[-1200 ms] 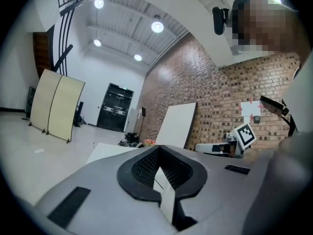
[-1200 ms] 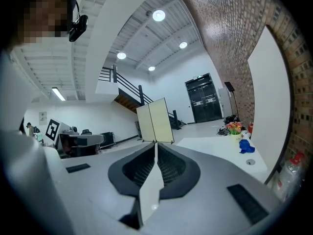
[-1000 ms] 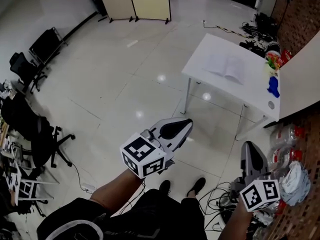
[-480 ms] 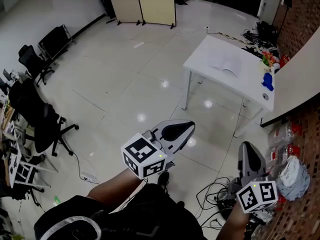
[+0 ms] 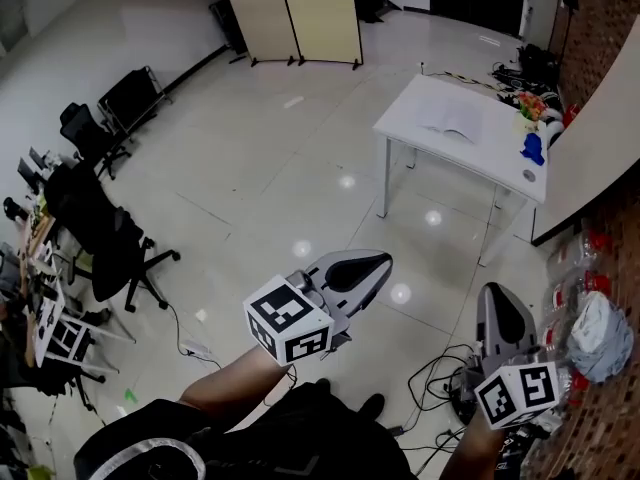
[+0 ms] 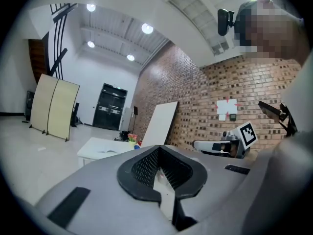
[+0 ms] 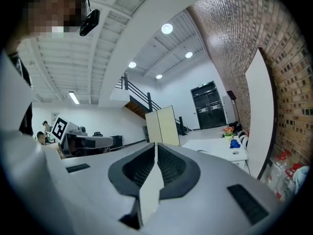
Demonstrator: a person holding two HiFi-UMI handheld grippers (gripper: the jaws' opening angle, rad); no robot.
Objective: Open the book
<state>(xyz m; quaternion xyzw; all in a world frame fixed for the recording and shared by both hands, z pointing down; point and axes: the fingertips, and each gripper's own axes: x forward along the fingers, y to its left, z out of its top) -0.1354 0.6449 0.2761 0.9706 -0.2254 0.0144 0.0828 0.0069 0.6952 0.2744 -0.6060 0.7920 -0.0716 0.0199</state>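
Left gripper [image 5: 372, 264] and right gripper [image 5: 498, 296] point level, jaws closed on nothing. The book [image 5: 450, 120] lies open, away from the edges of a white table [image 5: 488, 156], well ahead across wide shiny floor [image 5: 250, 178]. A brick wall [image 5: 600, 28] borders the right.

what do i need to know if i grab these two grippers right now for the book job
Left gripper: jaws shut, nothing between them.
Right gripper: jaws shut, also empty.
Book: on the white table across the floor, well away from both grippers. From here it seems to lie open already with its pages up, but it is too small to be sure.
Done: neither gripper is at the book.
Left: walk to the table, check the book up close, and open it if it turns out to be closed.
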